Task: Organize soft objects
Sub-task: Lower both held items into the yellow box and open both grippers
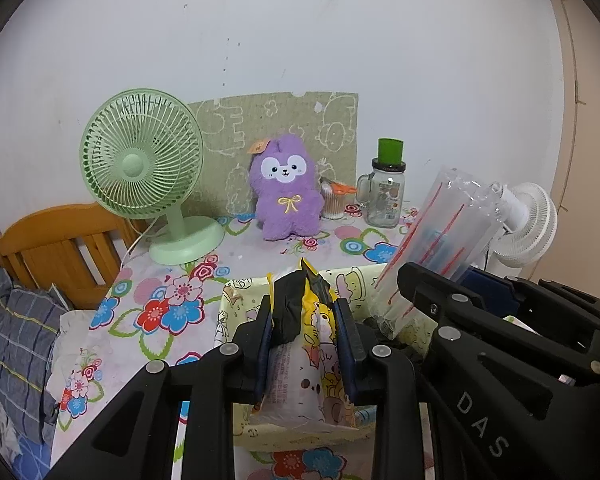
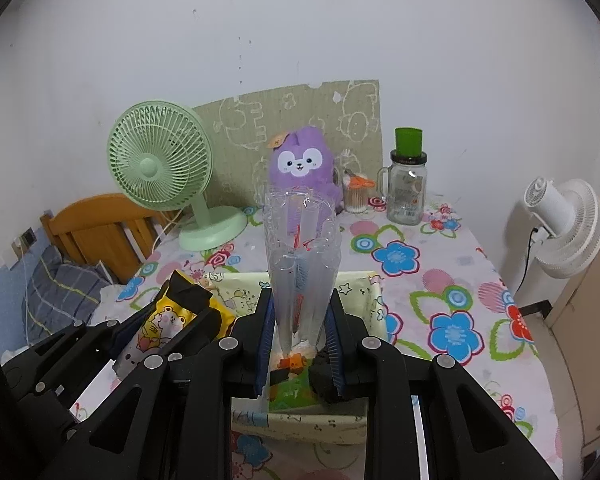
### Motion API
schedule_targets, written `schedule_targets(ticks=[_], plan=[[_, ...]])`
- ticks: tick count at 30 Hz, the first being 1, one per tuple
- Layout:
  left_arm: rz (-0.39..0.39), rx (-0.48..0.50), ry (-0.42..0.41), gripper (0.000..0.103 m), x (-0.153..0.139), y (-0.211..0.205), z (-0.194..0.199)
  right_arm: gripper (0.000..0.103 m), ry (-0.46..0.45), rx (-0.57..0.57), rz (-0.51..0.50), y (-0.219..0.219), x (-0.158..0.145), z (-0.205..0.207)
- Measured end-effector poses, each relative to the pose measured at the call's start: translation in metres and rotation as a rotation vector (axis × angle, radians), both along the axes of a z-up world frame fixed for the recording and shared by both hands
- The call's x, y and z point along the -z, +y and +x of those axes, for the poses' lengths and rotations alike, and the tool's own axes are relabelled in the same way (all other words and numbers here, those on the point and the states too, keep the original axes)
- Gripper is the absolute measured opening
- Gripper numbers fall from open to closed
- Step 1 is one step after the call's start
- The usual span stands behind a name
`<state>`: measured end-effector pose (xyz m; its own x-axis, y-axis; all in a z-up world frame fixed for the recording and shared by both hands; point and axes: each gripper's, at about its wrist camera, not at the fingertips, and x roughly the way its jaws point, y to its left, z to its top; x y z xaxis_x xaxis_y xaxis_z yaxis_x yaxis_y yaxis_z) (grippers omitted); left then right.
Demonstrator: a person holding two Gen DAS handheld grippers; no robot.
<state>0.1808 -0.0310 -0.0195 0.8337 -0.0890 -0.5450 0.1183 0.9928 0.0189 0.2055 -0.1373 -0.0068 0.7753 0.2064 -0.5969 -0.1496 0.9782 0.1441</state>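
My left gripper is shut on a yellow cartoon-printed soft packet with black tape at its top; the same packet shows at the left of the right wrist view. My right gripper is shut on a clear plastic pack with red markings, which stands upright between its blue pads. This clear pack appears tilted at the right of the left wrist view. Both held items hang over a pale patterned fabric basket on the floral table. A purple plush toy sits at the table's back.
A green desk fan stands back left beside a cardboard sheet leaning on the wall. A glass jar mug with a green cap and a small cotton-swab container stand back right. A white fan is off the table's right edge; a wooden headboard lies left.
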Motion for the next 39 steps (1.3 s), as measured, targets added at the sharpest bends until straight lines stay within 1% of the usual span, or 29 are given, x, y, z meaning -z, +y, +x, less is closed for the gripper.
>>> schedule_targets(ticks=[15, 17, 19, 29, 31, 35, 37, 39], plan=[[-0.016, -0.025, 0.051, 0.029, 0.022, 0.007, 0.03, 0.028, 0.05, -0.022, 0.011, 0.006, 0.021, 0.029], [-0.017, -0.025, 0.063, 0.032, 0.025, 0.007, 0.034, 0.028, 0.058, -0.027, 0.01, 0.008, 0.025, 0.032], [-0.013, -0.02, 0.081, 0.033, 0.029, 0.007, 0.037, 0.028, 0.07, -0.031, 0.01, 0.009, 0.029, 0.035], [-0.001, -0.031, 0.108, 0.045, 0.039, 0.01, 0.041, 0.028, 0.094, -0.054, 0.017, 0.014, 0.042, 0.042], [0.001, -0.033, 0.109, 0.053, 0.04, 0.01, 0.041, 0.028, 0.098, -0.06, 0.017, 0.015, 0.043, 0.042], [0.004, -0.029, 0.106, 0.062, 0.041, 0.01, 0.04, 0.028, 0.109, -0.065, 0.017, 0.015, 0.046, 0.044], [0.007, -0.027, 0.107, 0.064, 0.041, 0.009, 0.039, 0.031, 0.114, -0.065, 0.013, 0.015, 0.046, 0.044], [0.012, -0.027, 0.106, 0.065, 0.041, 0.008, 0.037, 0.052, 0.117, -0.043, -0.004, 0.015, 0.047, 0.043]])
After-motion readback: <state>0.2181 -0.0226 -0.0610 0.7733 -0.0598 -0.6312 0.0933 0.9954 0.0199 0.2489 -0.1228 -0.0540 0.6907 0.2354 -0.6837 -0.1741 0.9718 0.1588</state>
